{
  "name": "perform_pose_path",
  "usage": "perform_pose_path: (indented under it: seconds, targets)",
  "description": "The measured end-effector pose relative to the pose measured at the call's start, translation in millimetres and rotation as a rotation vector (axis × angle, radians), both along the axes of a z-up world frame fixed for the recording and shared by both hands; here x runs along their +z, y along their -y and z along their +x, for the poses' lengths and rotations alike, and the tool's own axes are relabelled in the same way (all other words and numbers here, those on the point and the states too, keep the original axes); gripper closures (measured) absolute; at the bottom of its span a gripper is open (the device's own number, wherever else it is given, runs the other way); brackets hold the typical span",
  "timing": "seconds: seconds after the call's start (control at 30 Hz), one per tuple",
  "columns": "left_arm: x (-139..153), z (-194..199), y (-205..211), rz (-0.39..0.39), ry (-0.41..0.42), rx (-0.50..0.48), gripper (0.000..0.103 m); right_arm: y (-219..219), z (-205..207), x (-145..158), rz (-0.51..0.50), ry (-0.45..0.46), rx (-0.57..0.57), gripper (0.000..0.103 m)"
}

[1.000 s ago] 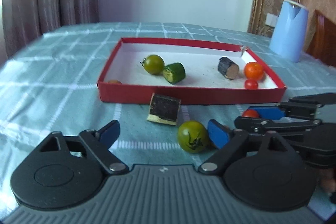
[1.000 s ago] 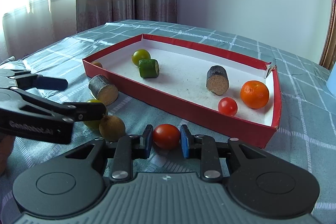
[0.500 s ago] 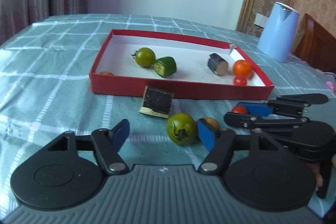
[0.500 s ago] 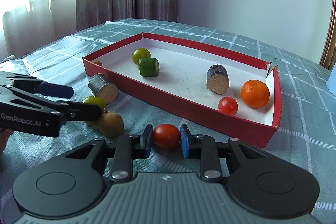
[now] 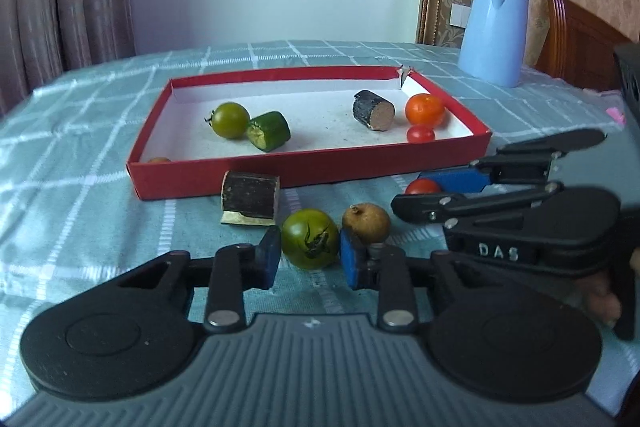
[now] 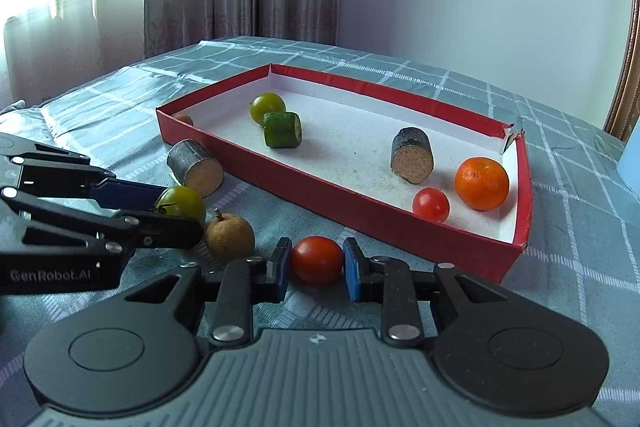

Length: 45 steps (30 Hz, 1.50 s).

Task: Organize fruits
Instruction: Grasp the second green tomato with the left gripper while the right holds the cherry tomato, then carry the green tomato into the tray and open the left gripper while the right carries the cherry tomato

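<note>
Sitting between the left claw (image 5: 308, 259) pads, green tomato (image 5: 310, 238).

left claw (image 5: 308, 259) narrowed around green tomato (image 5: 310, 238)
</note>
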<state>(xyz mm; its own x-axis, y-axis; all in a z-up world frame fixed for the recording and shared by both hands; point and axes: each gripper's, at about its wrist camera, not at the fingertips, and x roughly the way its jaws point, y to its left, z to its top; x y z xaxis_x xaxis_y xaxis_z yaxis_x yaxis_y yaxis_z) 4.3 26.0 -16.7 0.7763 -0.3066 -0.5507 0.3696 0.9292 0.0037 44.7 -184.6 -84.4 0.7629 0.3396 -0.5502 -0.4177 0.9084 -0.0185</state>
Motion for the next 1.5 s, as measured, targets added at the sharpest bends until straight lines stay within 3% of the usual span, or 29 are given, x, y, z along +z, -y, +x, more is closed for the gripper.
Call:
perform_pose_path:
  seconds: [0.27, 0.43, 0.8, 1.03, 1.5]
  targets:
    - [22, -21, 5, 0.040, 0.135, 0.024, 0.075, 11, -9, 12, 0.048, 0.089, -0.042, 0.076]
    - [36, -9, 5, 0.027, 0.157, 0.061, 0.075, 24, -7, 22, 0.089, 0.136, -0.099, 0.076]
    - [32, 50, 2, 0.012, 0.104, 0.171, 0.075, 35, 18, 34, 0.118, 0.167, -0.182, 0.076]
    - [24, 88, -14, 0.008, 0.050, 0.273, 0.075, 23, 52, 33, 0.118, 0.095, -0.177, 0.076]
    - [16, 128, -28, 0.040, -0.004, 0.356, 0.075, -19, 95, 16, 0.033, 0.007, -0.142, 0.076]
